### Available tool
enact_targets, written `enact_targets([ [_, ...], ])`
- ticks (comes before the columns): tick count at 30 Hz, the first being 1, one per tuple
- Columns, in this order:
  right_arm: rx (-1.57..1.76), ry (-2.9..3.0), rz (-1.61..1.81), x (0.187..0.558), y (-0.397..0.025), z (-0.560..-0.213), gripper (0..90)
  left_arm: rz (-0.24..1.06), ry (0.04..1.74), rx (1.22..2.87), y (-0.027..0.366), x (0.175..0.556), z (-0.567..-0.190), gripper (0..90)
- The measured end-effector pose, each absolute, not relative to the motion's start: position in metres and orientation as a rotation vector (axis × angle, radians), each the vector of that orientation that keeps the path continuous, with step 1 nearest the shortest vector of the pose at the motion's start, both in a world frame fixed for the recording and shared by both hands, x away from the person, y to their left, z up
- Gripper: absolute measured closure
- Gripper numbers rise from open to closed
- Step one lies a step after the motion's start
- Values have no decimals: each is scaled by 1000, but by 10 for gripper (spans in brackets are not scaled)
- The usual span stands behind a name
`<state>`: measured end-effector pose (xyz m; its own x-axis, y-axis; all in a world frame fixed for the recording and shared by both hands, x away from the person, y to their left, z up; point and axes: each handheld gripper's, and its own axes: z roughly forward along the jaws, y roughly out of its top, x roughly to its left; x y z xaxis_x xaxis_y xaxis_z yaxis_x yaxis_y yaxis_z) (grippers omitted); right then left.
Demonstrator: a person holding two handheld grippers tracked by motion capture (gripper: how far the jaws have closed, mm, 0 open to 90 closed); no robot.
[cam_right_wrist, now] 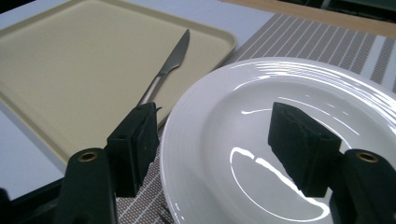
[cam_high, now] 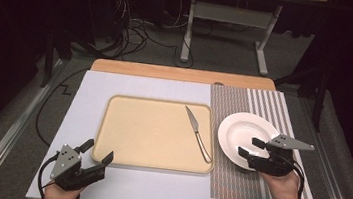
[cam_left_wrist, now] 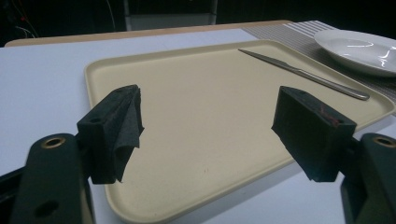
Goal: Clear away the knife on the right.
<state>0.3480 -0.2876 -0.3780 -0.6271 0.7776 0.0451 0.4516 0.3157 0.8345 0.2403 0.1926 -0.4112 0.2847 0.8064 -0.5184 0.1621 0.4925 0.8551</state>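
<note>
While both grippers sit low at the near edge of the table, the right gripper (cam_high: 248, 147) hovers over the near-left rim of the round white ceramic plate (cam_high: 241, 129), jaws spread wide, nothing between them. One jaw sits over the plate's bowl, the other outside the rim on the tray side; cannot tell if either touches the plate. Plate rests on the grey-and-white striped placemat (cam_high: 264, 107), just right of the tray.

Left gripper (cam_high: 96, 152) is at the near-left corner of the beige rectangular plastic tray (cam_high: 150, 134), jaws also spread apart, holding nothing, tips just over the tray's near rim.

Slim silver metal table knife (cam_high: 198, 133) lies flat inside the tray along its right side. Long axis runs diagonally: blade tip points to the far side and slightly left, handle end points near-right, close to the tray's right rim. Knife is well apart from the left gripper, near the right one but not touched.

Tray sits on a pale lilac-white sheet (cam_high: 89, 94) covering the wooden tabletop (cam_high: 182, 74). No readable writing or brand marks on knife, plate or tray.
</note>
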Motion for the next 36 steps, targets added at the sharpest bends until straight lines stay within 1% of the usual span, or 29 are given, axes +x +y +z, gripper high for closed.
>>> enact_targets([
  [13,1142,2090,1306,330,-322,-383,305,533,1234,993,193,241,-411,249],
  [36,1218,1965,1394,305,-357,-403,292,525,1232,989,194,240,-411,249],
])
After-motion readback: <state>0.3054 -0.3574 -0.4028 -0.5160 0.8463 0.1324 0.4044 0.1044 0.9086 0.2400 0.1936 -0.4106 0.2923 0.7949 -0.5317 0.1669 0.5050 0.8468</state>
